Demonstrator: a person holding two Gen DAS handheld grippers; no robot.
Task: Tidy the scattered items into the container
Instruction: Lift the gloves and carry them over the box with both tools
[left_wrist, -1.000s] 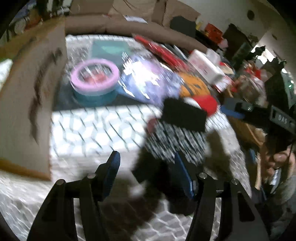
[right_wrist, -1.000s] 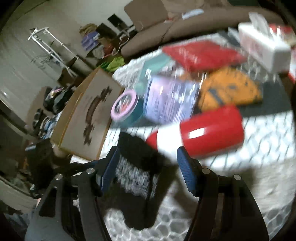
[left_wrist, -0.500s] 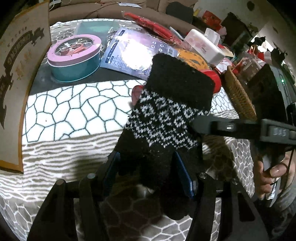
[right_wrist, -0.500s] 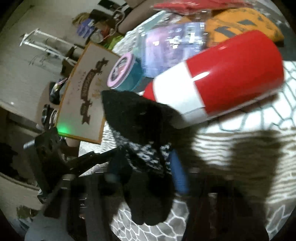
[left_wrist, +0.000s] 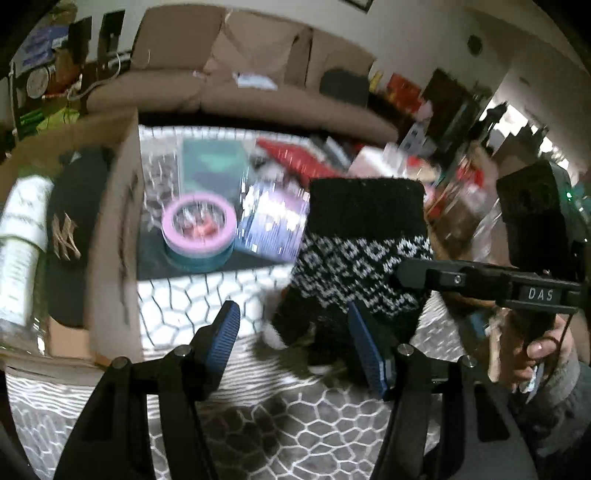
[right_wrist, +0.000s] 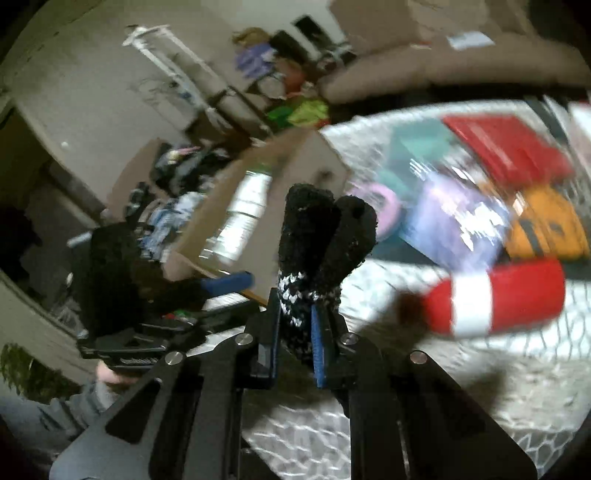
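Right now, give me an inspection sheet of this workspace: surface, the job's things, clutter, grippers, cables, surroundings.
Surface: grey-and-white honeycomb-patterned cloth over the table.
Job's things: black-and-white patterned knit glove lifted off the cloth; open brown cardboard box at the left, already holding a dark cap and a white-labelled bottle.
Clutter: pink-lidded teal round tin, red-and-white cylinder, purple packet, orange pouch, red packet.
Grippers: right gripper closing on the glove; left gripper open, nothing between its fingers.
Cables: nothing seen on the table.
Surroundings: beige sofa, crowded shelves, motion blur.
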